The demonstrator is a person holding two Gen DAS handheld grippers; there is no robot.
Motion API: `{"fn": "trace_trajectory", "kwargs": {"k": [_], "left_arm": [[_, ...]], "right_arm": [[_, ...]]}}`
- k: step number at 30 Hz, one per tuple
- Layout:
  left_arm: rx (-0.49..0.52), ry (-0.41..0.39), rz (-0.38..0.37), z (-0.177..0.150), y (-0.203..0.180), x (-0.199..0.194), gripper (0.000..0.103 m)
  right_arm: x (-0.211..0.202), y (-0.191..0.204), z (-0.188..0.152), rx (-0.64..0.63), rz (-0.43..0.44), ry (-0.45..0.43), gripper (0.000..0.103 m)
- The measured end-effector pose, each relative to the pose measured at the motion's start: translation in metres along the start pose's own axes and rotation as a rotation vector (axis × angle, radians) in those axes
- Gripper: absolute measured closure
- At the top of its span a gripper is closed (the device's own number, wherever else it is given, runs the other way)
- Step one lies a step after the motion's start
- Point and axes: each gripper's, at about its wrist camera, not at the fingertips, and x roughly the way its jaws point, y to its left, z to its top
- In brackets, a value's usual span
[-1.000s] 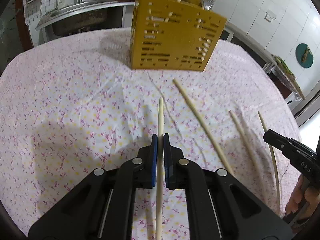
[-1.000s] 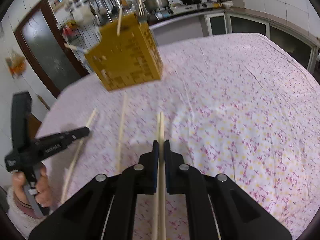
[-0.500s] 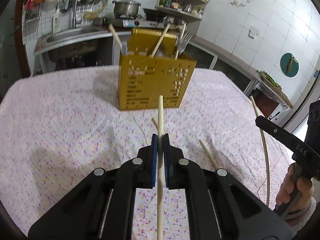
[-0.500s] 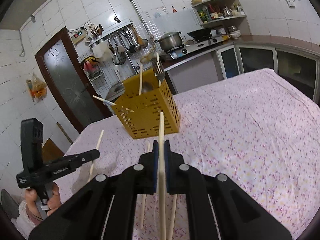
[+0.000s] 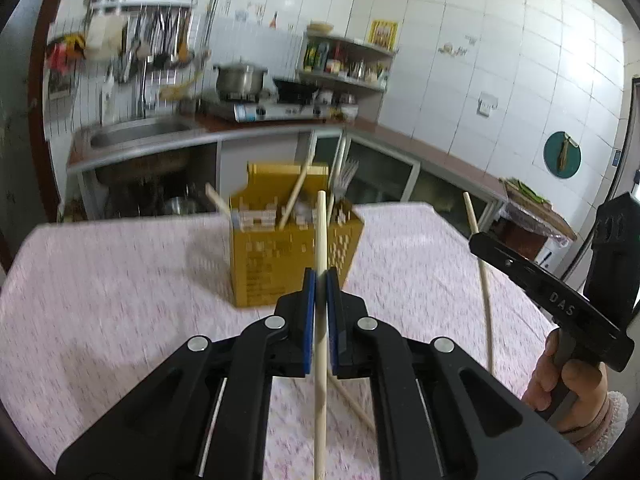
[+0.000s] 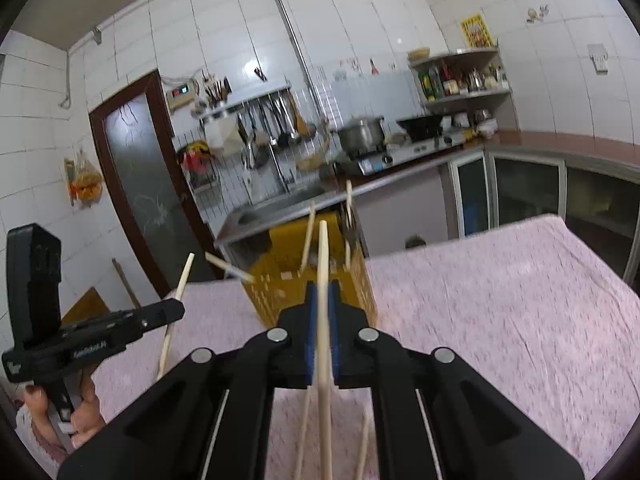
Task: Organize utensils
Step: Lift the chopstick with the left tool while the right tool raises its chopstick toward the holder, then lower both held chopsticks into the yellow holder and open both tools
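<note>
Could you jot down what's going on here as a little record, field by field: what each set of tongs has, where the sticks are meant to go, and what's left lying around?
left tongs: shut on one chopstick
right tongs: shut on another chopstick
yellow holder: upright on the table, with chopsticks and a fork standing in it
floral tablecloth: loose chopsticks lying on it
kitchen behind: sink, pot

A steel pot [image 5: 239, 79] sits on the gas stove [image 5: 276, 111], beside a black wok [image 6: 420, 125]. Left of them lies a steel sink [image 5: 136, 131], with ladles [image 6: 280, 118] hanging above; a corner shelf [image 6: 460, 94] carries bottles.
</note>
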Motion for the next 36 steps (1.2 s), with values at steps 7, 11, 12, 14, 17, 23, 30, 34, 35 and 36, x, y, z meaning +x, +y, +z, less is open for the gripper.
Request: {"fn": "trace_trajectory", "kwargs": {"k": [7,11,12,14,17,23,30,34,35,36], "left_arm": [[0.035,-0.104,0.008,0.034,-0.004,-0.004,0.099],[0.061,-0.16,0.017,0.056,-0.006,0.0,0.099],[0.058,-0.18,0.018,0.063,-0.004,0.001,0.099],[0.057,-0.213,0.006,0.076,-0.002,0.005,0.099],[0.055,-0.258,0.017,0.088,0.001,0.013,0.099],[0.096,-0.324,0.061,0.111,0.003,0.034,0.099],[0.111,-0.384,0.102,0.135,0.01,0.054,0.098],[0.089,-0.404,0.11,0.139,0.021,0.067,0.098],[0.08,-0.408,0.103,0.139,0.024,0.07,0.099],[0.072,-0.413,0.096,0.139,0.027,0.071,0.099]], "right_arm": [[0.02,0.009,0.032,0.012,0.025,-0.097,0.097],[0.03,0.014,0.05,-0.002,0.025,-0.144,0.097],[0.031,0.015,0.054,-0.007,0.023,-0.157,0.097],[0.036,0.017,0.064,-0.025,0.018,-0.183,0.097],[0.043,0.02,0.077,-0.042,0.021,-0.21,0.097],[0.064,0.023,0.102,-0.085,0.011,-0.27,0.097],[0.083,0.024,0.12,-0.123,0.001,-0.339,0.097],[0.094,0.019,0.12,-0.114,0.012,-0.356,0.097],[0.097,0.018,0.118,-0.11,0.018,-0.362,0.097],[0.099,0.015,0.117,-0.105,0.028,-0.371,0.097]]}}
